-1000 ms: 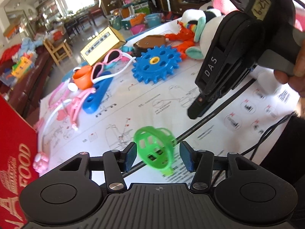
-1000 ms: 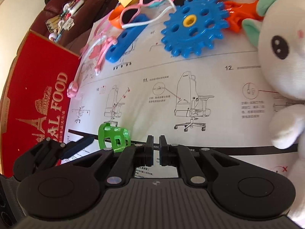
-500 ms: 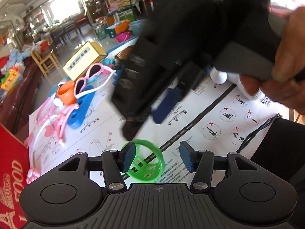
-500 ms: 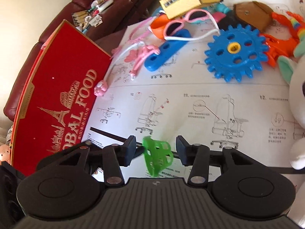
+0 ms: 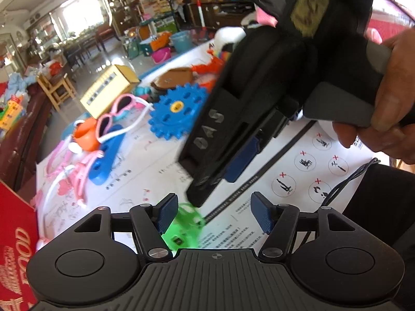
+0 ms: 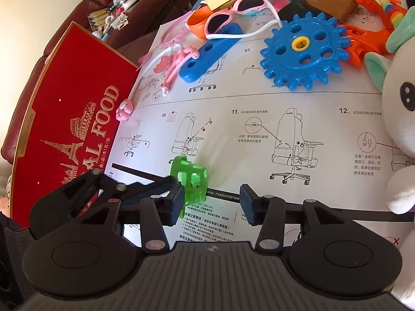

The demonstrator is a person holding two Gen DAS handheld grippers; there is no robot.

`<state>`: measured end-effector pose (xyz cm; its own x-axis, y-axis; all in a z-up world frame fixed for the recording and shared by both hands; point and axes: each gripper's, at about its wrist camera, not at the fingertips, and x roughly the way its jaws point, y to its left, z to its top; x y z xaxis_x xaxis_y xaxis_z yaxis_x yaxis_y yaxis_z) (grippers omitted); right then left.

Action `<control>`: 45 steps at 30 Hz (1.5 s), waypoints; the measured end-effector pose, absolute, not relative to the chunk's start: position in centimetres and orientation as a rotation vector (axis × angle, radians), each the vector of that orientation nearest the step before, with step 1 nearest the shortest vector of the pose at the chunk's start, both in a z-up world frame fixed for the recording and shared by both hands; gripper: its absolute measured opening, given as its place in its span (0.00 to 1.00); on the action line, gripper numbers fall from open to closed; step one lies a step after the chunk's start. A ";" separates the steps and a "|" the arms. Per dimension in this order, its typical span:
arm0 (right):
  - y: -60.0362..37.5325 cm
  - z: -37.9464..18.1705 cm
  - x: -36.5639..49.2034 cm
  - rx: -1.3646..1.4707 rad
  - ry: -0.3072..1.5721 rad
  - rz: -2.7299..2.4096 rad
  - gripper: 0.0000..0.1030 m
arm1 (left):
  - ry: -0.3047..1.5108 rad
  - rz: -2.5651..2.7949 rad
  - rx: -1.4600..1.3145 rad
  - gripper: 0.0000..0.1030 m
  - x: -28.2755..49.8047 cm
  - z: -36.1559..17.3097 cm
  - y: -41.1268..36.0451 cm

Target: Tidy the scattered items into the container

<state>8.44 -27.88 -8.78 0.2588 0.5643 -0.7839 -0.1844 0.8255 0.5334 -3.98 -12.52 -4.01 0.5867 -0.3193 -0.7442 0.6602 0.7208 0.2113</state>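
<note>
The left tongs [image 5: 214,215] are opening, jaws wide, with the green lattice ball [image 5: 185,229] against the left pad at the lower middle of the frame; the right tongs [image 6: 211,202] stand partly open with the same ball [image 6: 190,181] at their left pad, gripping nothing. Open printed sheet [image 6: 259,119] lies ahead. The red box [image 6: 64,129] borders the left edge; the blue gear [image 6: 302,51] and white plush [image 6: 399,98] crowd the upper right.
</note>
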 end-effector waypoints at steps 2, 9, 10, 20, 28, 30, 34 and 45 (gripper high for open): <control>-27.8 -8.6 8.6 0.363 1.207 0.522 0.52 | 0.729 -0.584 0.491 0.73 -4.1 -3.2 -11.5; -26.0 -7.1 9.0 0.333 1.182 0.576 0.56 | 0.739 -0.461 0.370 0.79 -3.7 -1.6 -6.6; -25.5 -7.1 9.0 0.319 1.185 0.581 0.56 | 0.755 -0.442 0.353 0.78 -3.4 -1.7 -5.9; -23.3 -9.1 9.8 0.197 1.233 0.498 0.57 | 0.844 -0.360 0.321 0.74 -1.8 -4.5 -4.4; -26.9 -10.0 9.7 0.299 1.245 0.409 0.58 | 0.857 -0.419 0.307 0.71 -0.7 -5.0 -6.8; -27.1 -10.2 9.7 0.312 1.246 0.408 0.58 | 0.867 -0.431 0.297 0.71 -0.5 -5.0 -7.4; -27.2 -10.5 9.8 0.324 1.237 0.415 0.54 | 0.905 -0.422 0.320 0.65 -0.1 -5.5 -8.5; -27.7 -10.6 9.0 0.341 1.208 0.449 0.50 | 1.019 -0.387 0.305 0.43 1.5 -6.5 -9.3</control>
